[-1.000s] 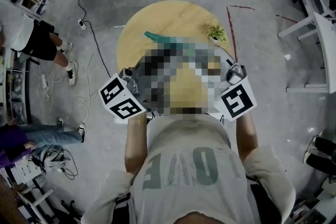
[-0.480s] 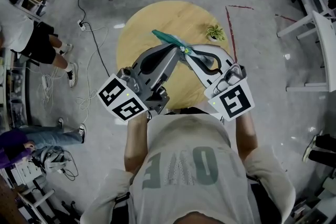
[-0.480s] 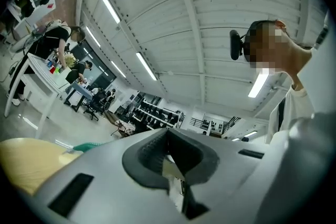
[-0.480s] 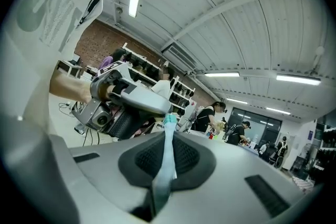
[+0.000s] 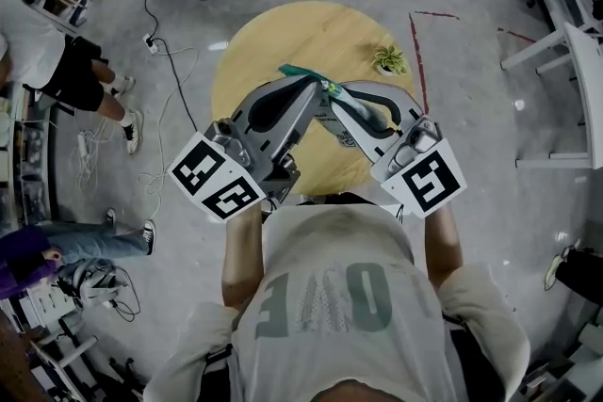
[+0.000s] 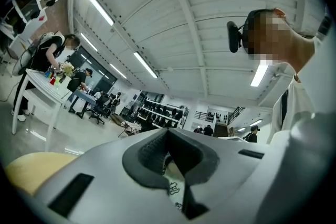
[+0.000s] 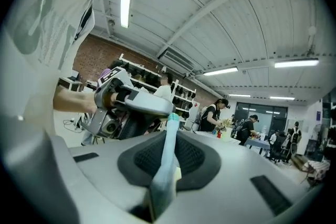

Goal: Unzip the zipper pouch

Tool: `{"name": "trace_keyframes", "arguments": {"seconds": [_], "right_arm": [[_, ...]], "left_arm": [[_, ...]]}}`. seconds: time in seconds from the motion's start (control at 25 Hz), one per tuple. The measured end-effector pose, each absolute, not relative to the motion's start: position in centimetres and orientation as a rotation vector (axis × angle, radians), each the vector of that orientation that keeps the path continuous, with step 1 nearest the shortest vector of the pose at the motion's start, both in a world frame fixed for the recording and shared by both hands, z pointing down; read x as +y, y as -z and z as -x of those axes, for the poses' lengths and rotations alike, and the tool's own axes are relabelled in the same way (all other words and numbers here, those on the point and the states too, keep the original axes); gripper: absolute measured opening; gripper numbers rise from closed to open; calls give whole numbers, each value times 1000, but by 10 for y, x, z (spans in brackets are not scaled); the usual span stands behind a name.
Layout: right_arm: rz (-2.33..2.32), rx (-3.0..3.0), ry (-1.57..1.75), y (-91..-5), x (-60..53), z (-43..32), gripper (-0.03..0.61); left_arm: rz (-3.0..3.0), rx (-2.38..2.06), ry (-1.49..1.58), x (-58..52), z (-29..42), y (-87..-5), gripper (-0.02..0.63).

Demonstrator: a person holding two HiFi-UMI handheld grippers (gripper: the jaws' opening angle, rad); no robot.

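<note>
The zipper pouch [image 5: 300, 72] is in the air above the round wooden table [image 5: 273, 28], stretched between the tips of the two grippers, which come together from both sides in front of the person. It seems that it is held this way so that one gripper can fix the pouch while the other one pulls along the zipper line; for this both ends must be tight and free from the table. The left gripper [image 5: 317, 89] is closed, and in the left gripper view a thin pale piece with small dark print sits between its pads; I judge it is part of the pouch, but I cannot tell if it is the fabric or the pull tab. The right gripper [image 5: 339, 95] is also closed, and its pads clamp a teal edge of the pouch, seen from the narrow side and pointing up and away toward the other gripper. The pouch looks flat and soft, with a teal strip on top and a lighter printed part hanging under the right gripper. Whether the zipper is already partly open, no view shows. A small potted plant [image 5: 387, 61] stands on the table's far right edge, well apart.
</note>
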State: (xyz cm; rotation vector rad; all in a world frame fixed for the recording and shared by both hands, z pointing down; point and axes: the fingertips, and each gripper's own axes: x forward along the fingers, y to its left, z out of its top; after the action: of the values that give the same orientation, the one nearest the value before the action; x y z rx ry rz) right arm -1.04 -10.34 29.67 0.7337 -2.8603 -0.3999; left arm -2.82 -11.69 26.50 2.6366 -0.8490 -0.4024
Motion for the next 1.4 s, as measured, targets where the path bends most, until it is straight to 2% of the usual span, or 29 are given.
{"name": "trace_keyframes", "arguments": {"seconds": [0.44, 0.48, 0.52, 0.56, 0.6, 0.64, 0.68, 0.96, 1.08, 1.28, 1.4], "right_arm": [[-684, -2898, 350, -296, -100, 8, 43], [-672, -2900, 338, -298, -100, 9, 68], [-656, -2894, 332, -300, -100, 9, 136], [-643, -2879, 341, -303, -100, 9, 149], [-641, -2856, 363, -305, -100, 8, 142], [-646, -2833, 384, -307, -100, 6, 81], [-656, -2825, 392, -307, -100, 4, 71], [-662, -2869, 354, -299, -104, 3, 72], [-694, -2857, 396, -300, -103, -1, 37], [-753, -2828, 439, -303, -103, -8, 32], [-823, -2936, 358, -291, -102, -15, 31]], "left_arm": [[-2681, -933, 329, -116, 29, -264, 26], [-2689, -943, 312, -116, 28, -266, 26], [-2693, -945, 301, -116, 28, -267, 26], [-2694, -941, 299, -115, 27, -267, 26], [-2694, -936, 301, -114, 26, -267, 26], [-2696, -936, 299, -114, 25, -267, 26], [-2699, -943, 289, -113, 23, -268, 26], [-2731, -999, 181, -116, 21, -273, 26], [-2734, -998, 176, -115, 16, -275, 26], [-2688, -961, 208, -117, 16, -281, 26], [-2657, -1016, 148, -123, 20, -296, 26]]}}
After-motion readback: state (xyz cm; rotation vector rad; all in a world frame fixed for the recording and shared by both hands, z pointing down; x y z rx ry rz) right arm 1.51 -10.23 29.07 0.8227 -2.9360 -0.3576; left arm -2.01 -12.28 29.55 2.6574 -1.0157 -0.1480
